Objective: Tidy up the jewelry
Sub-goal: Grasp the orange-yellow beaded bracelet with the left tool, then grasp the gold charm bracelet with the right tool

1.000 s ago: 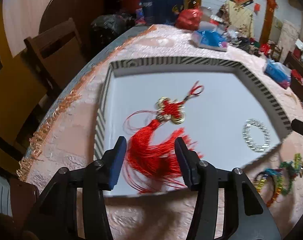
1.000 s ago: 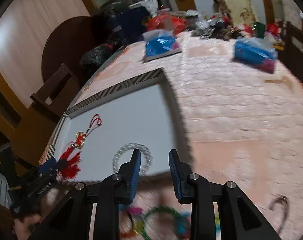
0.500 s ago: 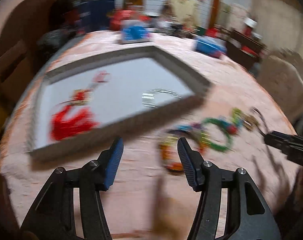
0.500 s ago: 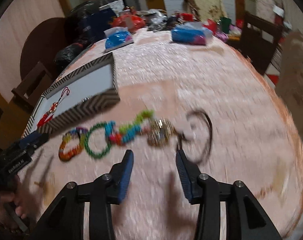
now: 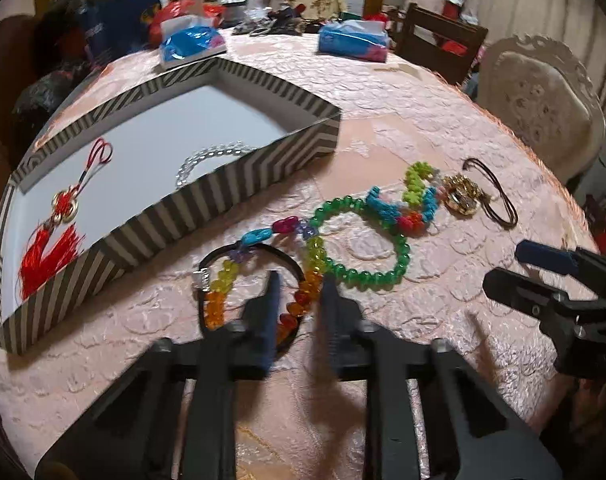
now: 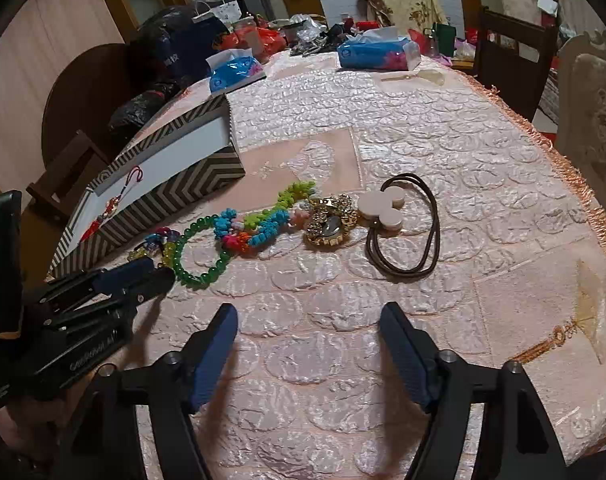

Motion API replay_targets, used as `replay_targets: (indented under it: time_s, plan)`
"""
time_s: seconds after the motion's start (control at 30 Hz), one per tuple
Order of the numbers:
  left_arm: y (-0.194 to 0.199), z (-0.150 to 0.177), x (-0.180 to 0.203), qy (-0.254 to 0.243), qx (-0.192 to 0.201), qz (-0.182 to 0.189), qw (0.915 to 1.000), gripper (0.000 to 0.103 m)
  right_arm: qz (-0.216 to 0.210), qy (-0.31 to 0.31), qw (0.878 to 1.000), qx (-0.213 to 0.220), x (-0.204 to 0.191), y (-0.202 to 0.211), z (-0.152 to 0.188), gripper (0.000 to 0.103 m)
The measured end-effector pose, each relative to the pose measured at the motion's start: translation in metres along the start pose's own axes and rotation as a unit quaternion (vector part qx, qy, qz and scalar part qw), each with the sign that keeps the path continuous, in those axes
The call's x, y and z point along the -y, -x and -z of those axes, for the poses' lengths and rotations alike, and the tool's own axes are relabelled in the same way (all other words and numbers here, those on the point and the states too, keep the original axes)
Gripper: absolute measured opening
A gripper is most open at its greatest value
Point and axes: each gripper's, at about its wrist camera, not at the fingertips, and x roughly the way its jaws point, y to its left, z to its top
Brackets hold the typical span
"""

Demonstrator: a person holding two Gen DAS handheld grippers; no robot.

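Clear bracelet (image 5: 207,156) half behind box wall (image 5: 239,184)

the left tongs (image 5: 297,300) are smeared by motion blur, so whether their tips pinch the rainbow bead bracelet (image 5: 303,300) cannot be told. the striped box (image 5: 223,196) wall hides the near part of the clear bead bracelet (image 5: 207,156). beyond the table (image 6: 423,128), the clutter is too small to name.

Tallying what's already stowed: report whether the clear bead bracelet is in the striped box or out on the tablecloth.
In. The clear bead bracelet lies on the white floor of the striped box, partly hidden behind its near wall; the red tassel lies there too.
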Motion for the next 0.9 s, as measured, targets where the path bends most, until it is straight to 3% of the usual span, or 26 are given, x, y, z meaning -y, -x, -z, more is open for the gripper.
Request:
replay_targets:
  time_s: [0.3, 0.53, 0.67, 0.77, 0.9]
  plan:
    - [0.041, 0.007, -0.019, 0.048, 0.052, 0.038, 0.9968, 0.008, 0.007, 0.007, 1.000, 0.002, -0.003, -0.002, 0.001, 0.075]
    - [0.065, 0.013, -0.039, 0.064, 0.089, 0.008, 0.9939, 0.008, 0.037, -0.020, 0.999, -0.005, 0.011, 0.002, -0.001, 0.074]
    - [0.059, 0.026, -0.051, 0.066, 0.085, -0.007, 0.9942, 0.008, 0.077, -0.069, 0.995, 0.009, 0.033, 0.009, -0.004, 0.070]
    - [0.048, 0.036, -0.059, 0.073, 0.073, -0.027, 0.9943, 0.008, 0.076, -0.094, 0.992, 0.024, 0.042, 0.015, -0.004, 0.055]
    - [0.041, 0.045, -0.065, 0.085, 0.068, -0.030, 0.9936, 0.008, 0.070, -0.098, 0.992, 0.043, 0.044, 0.019, -0.007, 0.049]
